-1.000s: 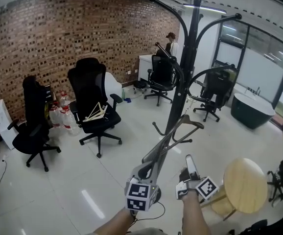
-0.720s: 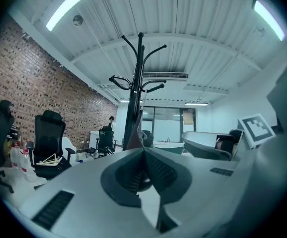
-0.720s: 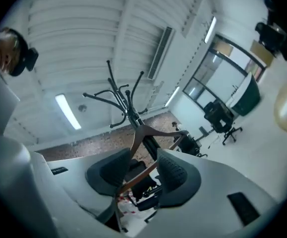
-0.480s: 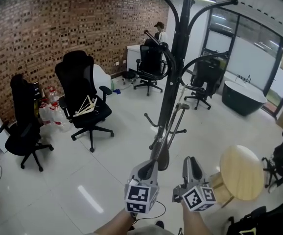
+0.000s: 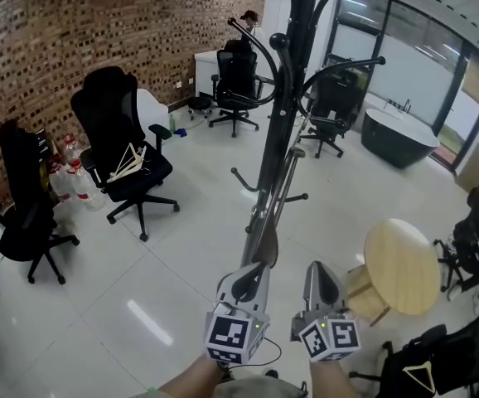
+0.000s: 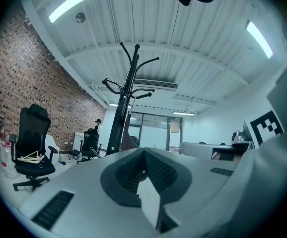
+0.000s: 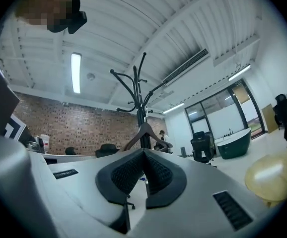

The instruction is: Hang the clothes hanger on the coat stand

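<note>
Clothes hanger (image 5: 274, 206) of dark wood, pinched at its lower end in the left gripper (image 5: 254, 270). Slanting up and away from there, close along the pole of the coat stand (image 5: 287, 89). Upper end beside the lower half of the pole, well below the curved arms, not on any hook. Touching the pole or just in front of it: impossible to tell. In the right gripper view, brown shoulders spread across the black pole.

Print in sight: black-and-white square markers (image 5: 229, 336) on the cube of each gripper, bold blocky patterns. Red-labelled bottles (image 5: 67, 181) by the brick wall (image 5: 74, 48), lettering too small to read.

Left gripper: jaws closed at the tips, ribbed pads clamped on the hanger's end, brown wood rising just beyond them in the left gripper view.

Right gripper (image 5: 316, 269): jaws fully together, pad against pad, nothing between them. Held just beside the left one, clear of the hanger, pointing toward the stand.

Round about: black office chair (image 5: 119, 131) with pale wooden hangers (image 5: 128, 162) lying on its seat; round wooden table (image 5: 401, 264) off to the right; glossy white floor (image 5: 165, 288).
</note>
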The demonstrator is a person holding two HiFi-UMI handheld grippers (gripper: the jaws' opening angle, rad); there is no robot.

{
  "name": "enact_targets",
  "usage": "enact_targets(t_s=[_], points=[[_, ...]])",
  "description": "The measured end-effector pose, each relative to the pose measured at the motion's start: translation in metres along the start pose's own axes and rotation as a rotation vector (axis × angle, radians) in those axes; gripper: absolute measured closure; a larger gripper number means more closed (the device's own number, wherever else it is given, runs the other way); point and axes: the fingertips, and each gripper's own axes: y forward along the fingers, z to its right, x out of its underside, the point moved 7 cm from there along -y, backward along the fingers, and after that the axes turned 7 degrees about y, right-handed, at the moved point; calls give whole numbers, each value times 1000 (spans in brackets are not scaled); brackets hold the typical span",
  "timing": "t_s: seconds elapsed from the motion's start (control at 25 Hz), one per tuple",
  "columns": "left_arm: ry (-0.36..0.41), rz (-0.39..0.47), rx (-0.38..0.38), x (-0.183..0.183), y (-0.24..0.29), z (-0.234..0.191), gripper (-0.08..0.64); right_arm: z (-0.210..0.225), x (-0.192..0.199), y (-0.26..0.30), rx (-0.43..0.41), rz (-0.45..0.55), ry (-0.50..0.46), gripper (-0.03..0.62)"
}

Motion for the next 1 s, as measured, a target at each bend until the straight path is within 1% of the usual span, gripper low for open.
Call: enact_targets(t_s=[0.16, 0.28, 0.36, 0.44, 0.56, 0.64, 0.76, 0.84, 0.92, 1.0], points=[[13, -14, 25, 11, 1, 24, 551, 10, 6, -21, 5, -29, -30, 592], [50, -22, 25, 22, -1, 45, 551, 22, 13, -37, 8, -38, -45, 592], [76, -32, 19, 24, 3, 78, 551, 43, 4, -57, 6, -40, -51, 592], [85, -45, 6, 23, 9, 120, 551, 71, -11, -82, -1, -50, -57, 592], [79, -81, -36, 27, 9, 184, 552, 110, -24, -125, -26, -86, -60, 592], [72, -101, -71, 35, 6, 213, 552, 128, -25, -149, -44, -100, -57, 592], [75, -128, -136, 41, -2, 244, 551, 149, -29, -178, -67, -113, -40, 592], [91, -134, -183, 45, -10, 262, 552, 159, -27, -196, -93, -128, -33, 592], [107, -153, -222, 55, -22, 280, 551, 167, -19, -215, -126, -148, -19, 592], [119, -173, -241, 72, -33, 301, 551, 178, -4, -234, -145, -160, -7, 592]])
